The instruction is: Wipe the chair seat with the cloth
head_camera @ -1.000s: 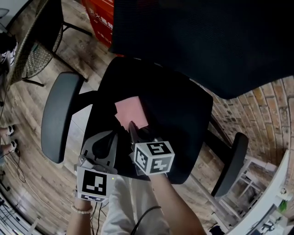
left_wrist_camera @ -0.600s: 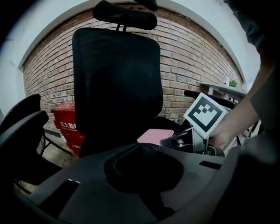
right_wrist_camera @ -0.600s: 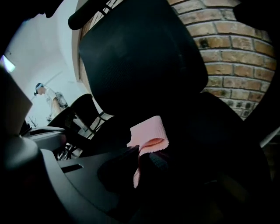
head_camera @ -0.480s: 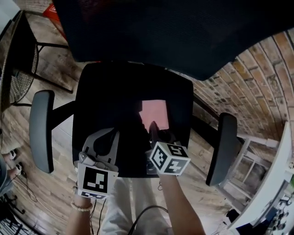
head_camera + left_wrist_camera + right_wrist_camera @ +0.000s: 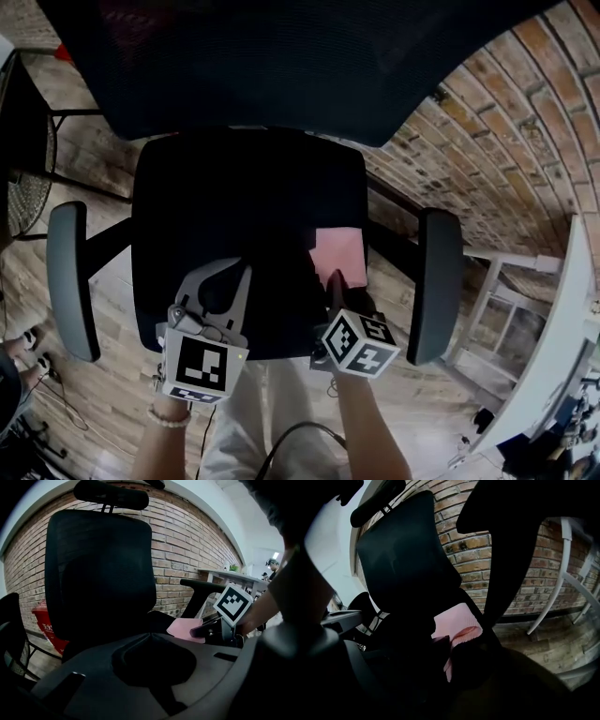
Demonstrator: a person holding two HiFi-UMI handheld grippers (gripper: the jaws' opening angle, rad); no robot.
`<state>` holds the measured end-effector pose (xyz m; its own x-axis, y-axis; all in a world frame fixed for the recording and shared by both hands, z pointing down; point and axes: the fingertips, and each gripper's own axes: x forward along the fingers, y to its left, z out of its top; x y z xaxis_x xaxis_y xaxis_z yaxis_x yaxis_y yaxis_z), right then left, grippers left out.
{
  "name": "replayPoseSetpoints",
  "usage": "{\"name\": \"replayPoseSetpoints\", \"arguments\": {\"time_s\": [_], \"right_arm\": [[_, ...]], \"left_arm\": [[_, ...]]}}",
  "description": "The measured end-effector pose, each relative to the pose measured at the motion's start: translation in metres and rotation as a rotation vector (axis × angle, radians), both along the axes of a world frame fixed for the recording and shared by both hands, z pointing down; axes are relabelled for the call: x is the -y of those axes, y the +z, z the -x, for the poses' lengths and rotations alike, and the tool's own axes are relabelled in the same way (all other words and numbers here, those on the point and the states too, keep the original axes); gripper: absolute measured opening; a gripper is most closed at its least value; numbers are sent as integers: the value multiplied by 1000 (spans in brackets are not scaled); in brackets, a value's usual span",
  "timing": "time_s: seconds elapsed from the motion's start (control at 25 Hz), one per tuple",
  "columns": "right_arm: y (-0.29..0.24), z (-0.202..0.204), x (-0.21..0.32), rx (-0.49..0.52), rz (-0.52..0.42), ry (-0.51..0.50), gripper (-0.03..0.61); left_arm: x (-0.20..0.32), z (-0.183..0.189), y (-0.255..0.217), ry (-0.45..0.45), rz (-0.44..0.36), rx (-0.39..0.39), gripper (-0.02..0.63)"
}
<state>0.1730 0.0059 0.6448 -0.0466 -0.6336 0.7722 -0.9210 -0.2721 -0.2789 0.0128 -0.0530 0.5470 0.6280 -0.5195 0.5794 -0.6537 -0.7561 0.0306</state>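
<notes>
A black office chair stands under me, its seat (image 5: 234, 202) facing the tall mesh backrest (image 5: 281, 56). The pink cloth (image 5: 339, 253) lies near the seat's right edge, by the right armrest (image 5: 433, 281). My right gripper (image 5: 335, 281) is shut on the cloth's near edge and presses it to the seat; in the right gripper view the cloth (image 5: 454, 620) bunches at the dark jaws. In the left gripper view the cloth (image 5: 185, 626) shows at the right. My left gripper (image 5: 223, 272) hovers over the seat's front left, jaws together, holding nothing.
The left armrest (image 5: 70, 281) sticks out on the other side. A brick wall (image 5: 506, 141) runs behind and to the right. A white table frame (image 5: 525, 309) stands at the right. Another dark chair (image 5: 23, 178) and a red box (image 5: 47, 625) are at the left.
The right gripper has dragged the cloth from the seat's middle to its right edge. The left gripper has stayed over the front left. The head view has swung round.
</notes>
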Motion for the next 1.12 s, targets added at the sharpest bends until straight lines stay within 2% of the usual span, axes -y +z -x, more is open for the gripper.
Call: {"name": "replayPoseSetpoints", "arguments": {"time_s": [0.2,0.48,0.68,1.12], "right_arm": [[3,5,-7,9,14,-12,51],[6,56,4,60,9,-126,51],[11,115,9,107,5,-255,51],[9,248,1,213,0,-609,51]], "left_arm": [[-1,-1,-1,0,-1,-7,18],[-3,28,4,-59,8,0,18],[-5,62,4,-123,4,-2,18],[-32,146,9,-298,10,17,18]]}}
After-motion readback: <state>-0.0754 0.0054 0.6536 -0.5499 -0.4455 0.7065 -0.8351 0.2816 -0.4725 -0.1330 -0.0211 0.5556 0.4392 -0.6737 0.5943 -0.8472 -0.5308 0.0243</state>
